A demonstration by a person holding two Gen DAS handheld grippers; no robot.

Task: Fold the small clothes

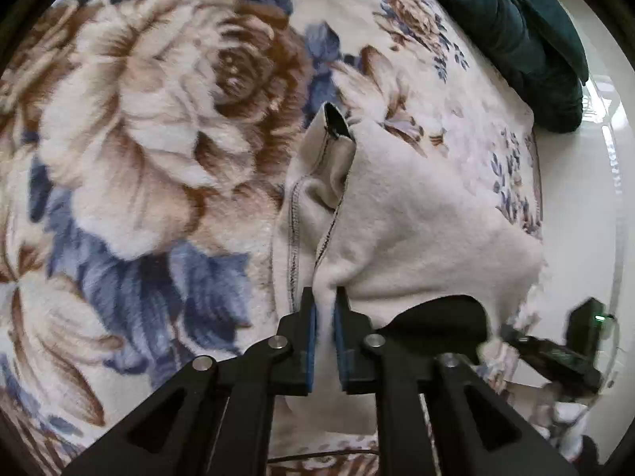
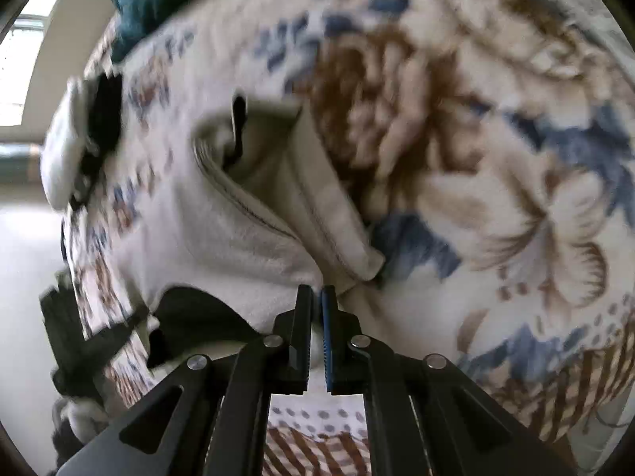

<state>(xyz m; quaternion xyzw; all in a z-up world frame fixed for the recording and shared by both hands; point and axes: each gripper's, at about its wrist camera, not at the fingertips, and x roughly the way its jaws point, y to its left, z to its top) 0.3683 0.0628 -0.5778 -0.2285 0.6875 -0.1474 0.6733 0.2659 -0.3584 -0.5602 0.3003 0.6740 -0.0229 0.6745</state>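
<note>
Floral blanket (image 1: pixel 131 127); both grippers (image 1: pixel 324 297) (image 2: pixel 316 295) pinch cream garment (image 1: pixel 416 214); right view blurred.

A floral blanket (image 1: pixel 166 127) fills most of both views, cream with large brown roses and blue leaves; toward one edge its print turns to small blue sprigs and, in the right wrist view, brown stripes (image 2: pixel 555 400). A dark teal cushion (image 1: pixel 512 35) lies on the blanket's far corner, touching it. Beyond the blanket's edge, beside the cushion, is a pale glossy floor (image 1: pixel 579 198). Past the cushion a bright window (image 2: pixel 24 39) shows, blurred.
</note>
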